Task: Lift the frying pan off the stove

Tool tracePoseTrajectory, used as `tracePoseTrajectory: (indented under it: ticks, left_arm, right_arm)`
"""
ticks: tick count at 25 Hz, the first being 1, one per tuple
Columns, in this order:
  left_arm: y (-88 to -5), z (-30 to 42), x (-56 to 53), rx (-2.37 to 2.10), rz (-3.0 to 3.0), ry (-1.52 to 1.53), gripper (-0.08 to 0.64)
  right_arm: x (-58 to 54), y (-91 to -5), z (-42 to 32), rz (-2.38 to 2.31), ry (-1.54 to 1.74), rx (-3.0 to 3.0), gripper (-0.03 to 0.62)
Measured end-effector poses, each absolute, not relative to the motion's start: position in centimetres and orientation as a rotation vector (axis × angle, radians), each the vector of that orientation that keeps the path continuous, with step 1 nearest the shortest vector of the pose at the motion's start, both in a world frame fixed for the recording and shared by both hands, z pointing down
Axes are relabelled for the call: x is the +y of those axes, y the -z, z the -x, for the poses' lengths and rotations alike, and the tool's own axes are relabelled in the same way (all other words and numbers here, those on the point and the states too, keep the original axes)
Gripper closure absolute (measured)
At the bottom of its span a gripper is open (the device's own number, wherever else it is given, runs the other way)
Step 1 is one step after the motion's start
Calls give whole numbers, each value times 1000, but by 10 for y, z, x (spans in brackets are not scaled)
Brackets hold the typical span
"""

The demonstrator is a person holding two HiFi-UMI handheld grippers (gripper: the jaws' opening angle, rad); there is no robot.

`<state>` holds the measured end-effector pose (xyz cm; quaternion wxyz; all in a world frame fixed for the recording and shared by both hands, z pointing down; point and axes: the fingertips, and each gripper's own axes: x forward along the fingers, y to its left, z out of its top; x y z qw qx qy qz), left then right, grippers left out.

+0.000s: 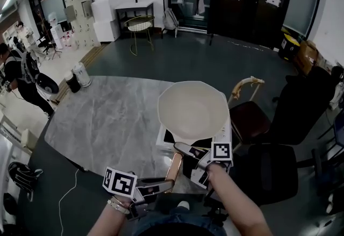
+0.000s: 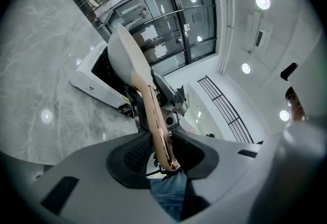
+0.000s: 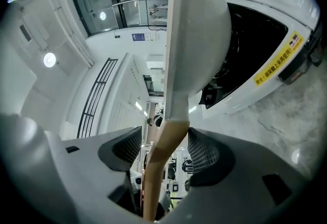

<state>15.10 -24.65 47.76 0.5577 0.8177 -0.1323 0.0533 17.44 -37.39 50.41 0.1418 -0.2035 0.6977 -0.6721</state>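
Observation:
A cream frying pan with a copper-brown handle hangs over the white induction stove on the grey marble table. My left gripper is shut on the near end of the handle, both pads pressing it. The pan looks slightly clear of the stove. My right gripper sits further up, where the handle meets the bowl. In the right gripper view the handle runs between open jaws, with a gap at the left pad. Pan and stove fill that view.
A dark red chair and a black chair stand close at the table's right. A white cable trails on the dark floor at the left. A person stands far left, a wire chair at the back.

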Motion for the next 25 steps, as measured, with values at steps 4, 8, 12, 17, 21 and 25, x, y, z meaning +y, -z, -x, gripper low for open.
tracePoseTrajectory:
  ticks: [4,8,12,17,21,25]
  left_arm:
    - [-480,-152,-245,-315,-1934,-136,425]
    - [-480,-153,-247,-314,-1937,-134,425]
    - [-479,-153,-244,-319,-1949,-141,425]
    - [-479,-151,-247,-330,-1972,-145,422]
    - [-487,-150,-244,-335,-1993,-170,422]
    - [-489,-150,-244,-328,-2004,-125,422]
  right_arm:
    - [-382,-509,-162,604,1954,2000,311]
    - [-394,-513,-155,609,1954,1991,346]
    - [-394,-510,-154,607,1928,2002,388]
    - [-396,-513,-152,671,1917,2082,377]
    - [-392,-516,-149,667,1884,2152,370]
    - [-391,-513,-149,643,1835,2171,370]
